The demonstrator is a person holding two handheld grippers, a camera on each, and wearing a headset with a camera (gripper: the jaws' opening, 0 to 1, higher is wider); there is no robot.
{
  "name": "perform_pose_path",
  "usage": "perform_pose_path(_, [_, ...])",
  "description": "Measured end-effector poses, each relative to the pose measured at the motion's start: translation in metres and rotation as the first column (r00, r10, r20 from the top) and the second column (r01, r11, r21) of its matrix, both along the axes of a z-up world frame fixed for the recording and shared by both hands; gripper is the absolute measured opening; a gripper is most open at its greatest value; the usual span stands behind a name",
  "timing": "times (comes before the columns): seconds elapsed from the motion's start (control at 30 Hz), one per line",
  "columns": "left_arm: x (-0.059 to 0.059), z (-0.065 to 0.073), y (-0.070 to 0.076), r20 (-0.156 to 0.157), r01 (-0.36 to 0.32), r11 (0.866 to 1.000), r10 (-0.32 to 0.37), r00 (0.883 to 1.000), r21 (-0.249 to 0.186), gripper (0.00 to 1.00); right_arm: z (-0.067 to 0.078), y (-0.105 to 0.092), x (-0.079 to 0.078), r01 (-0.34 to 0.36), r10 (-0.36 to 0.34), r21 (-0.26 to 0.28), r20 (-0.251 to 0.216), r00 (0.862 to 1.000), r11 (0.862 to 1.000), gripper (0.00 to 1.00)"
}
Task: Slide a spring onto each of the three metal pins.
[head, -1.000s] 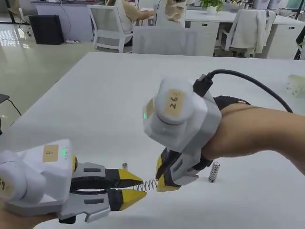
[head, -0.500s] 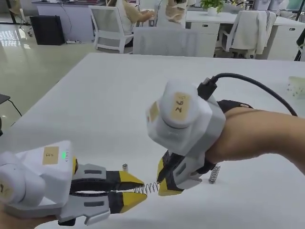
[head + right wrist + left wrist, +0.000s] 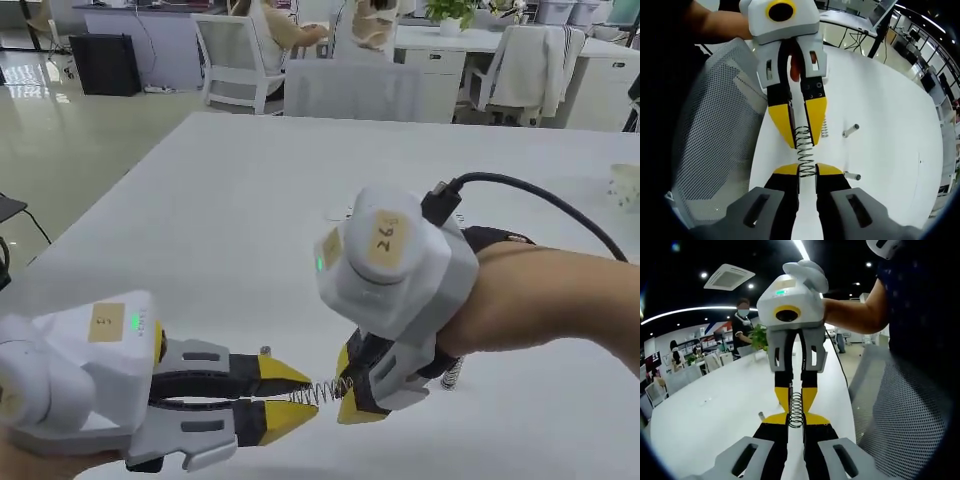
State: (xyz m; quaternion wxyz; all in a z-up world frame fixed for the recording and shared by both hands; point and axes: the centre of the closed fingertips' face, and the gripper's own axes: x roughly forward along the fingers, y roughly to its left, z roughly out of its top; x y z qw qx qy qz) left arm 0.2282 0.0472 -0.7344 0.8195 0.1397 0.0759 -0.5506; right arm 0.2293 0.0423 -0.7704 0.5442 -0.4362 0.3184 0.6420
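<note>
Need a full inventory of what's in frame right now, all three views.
held spring: one, silvery, in the air, gripped at both ends.
other springs: two, silvery, on the table; one behind the right hand-held gripper, one beside the left hand-held gripper.
pins: two, metal, on the table.
table: one, white.
chairs: several, pale, beyond the table.
cable: one, black, on the right hand-held gripper.
left hand-held gripper: white, yellow tips, shut on the held spring.
right hand-held gripper: same colours, shut on its other end.
forearm: one, behind the right hand-held gripper.
</note>
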Motion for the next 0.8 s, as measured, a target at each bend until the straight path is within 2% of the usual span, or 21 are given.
perform_pose_path(0.23, [0.001, -0.003, 0.000, -0.001, -0.005, 1.000, 0.005, 1.000, 0.014, 0.02, 0.006, 0.002, 0.001, 0.000, -0.001, 0.014, 0.016, 1.000, 1.000, 0.09])
perform_pose_path(0.8, [0.000, -0.009, -0.002, -0.023, 0.006, 1.000, -0.006, 1.000, 0.019, 0.02, 0.026, 0.015, -0.010, -0.013, 0.013, 0.062, -0.001, 1.000, 0.998, 0.09])
